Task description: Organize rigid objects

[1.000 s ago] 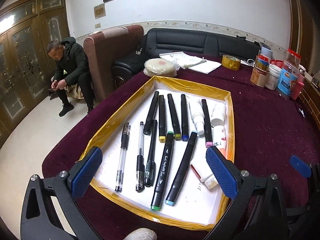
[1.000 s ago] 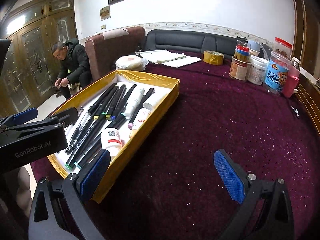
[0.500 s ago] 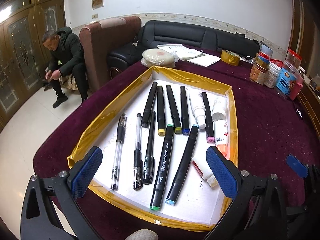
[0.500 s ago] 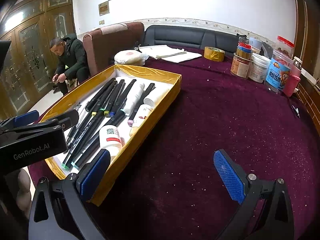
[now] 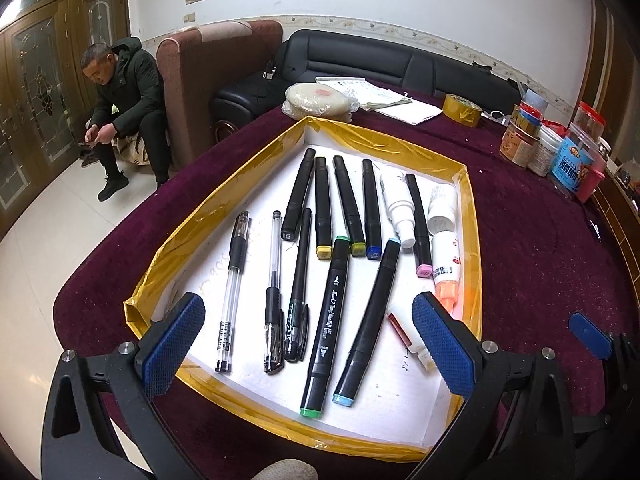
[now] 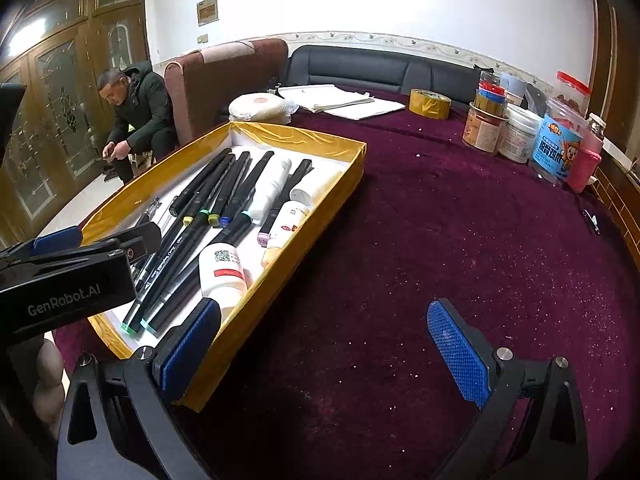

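My left gripper (image 5: 306, 344) hangs wide and empty above the near end of the tray (image 5: 472, 216), which sits on the left part of the counter (image 6: 440, 240). My right gripper (image 6: 324, 348) is also wide and empty, over bare cloth just right of the tray, its left pad above the near rim.

Everything to sort lies inside the tray. Two clear pens (image 5: 232, 284) and a slim black pen (image 5: 298, 288) lie at the left. A row of black markers (image 5: 348, 204) fills the far middle, and two longer ones reach nearer: the green-capped marker (image 5: 326, 324) and the blue-capped marker (image 5: 368, 320). At the right are small white bottles (image 5: 442, 208), and a glue tube (image 5: 446, 272) with an orange tip.

I judge all of it light and stiff, so little force is needed. The marker barrels look smooth and round and may roll or slip out of the pads; I would take one across its middle, pads square to the barrel, for balance. The two long markers lie close together, and the green one touches the far row's caps, so a pad needs care going between them. The clear pens are thin and sit low on the tray floor, harder to pinch.
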`<state>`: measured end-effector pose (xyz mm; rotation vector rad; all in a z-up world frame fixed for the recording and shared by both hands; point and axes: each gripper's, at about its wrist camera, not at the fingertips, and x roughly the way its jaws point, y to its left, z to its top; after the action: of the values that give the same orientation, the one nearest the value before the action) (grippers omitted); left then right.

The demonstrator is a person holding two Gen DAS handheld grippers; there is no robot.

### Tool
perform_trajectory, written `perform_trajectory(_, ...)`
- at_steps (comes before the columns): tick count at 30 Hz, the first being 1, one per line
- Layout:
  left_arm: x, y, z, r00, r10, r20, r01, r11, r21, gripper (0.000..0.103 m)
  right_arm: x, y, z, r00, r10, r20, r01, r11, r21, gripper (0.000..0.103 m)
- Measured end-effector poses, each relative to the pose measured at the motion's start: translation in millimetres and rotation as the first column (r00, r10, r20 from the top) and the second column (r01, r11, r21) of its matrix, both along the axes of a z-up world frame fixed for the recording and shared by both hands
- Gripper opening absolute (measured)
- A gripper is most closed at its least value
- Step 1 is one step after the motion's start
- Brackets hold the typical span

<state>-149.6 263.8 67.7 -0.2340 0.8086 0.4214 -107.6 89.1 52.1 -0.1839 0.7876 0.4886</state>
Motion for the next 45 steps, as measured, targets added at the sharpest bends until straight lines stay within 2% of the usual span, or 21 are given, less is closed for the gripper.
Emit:
perform_trajectory(25,1.5,5.5,-6.9,1.0,-0.013,-0.004,0.013,0.998,-0.059,0.103,-2.5,7.0,-3.5,1.0,0.0,-0.012,-0.001,1.0,-0.015,0.102)
perform_trajectory(45,7.3,9.3,4.7,1.0,-0.017,0.021,0.018,0.999,-0.051,0.103,-2.3,8.8,-1.9,1.0,0.006,-0.008,-0.006,1.0,-0.017,0.102)
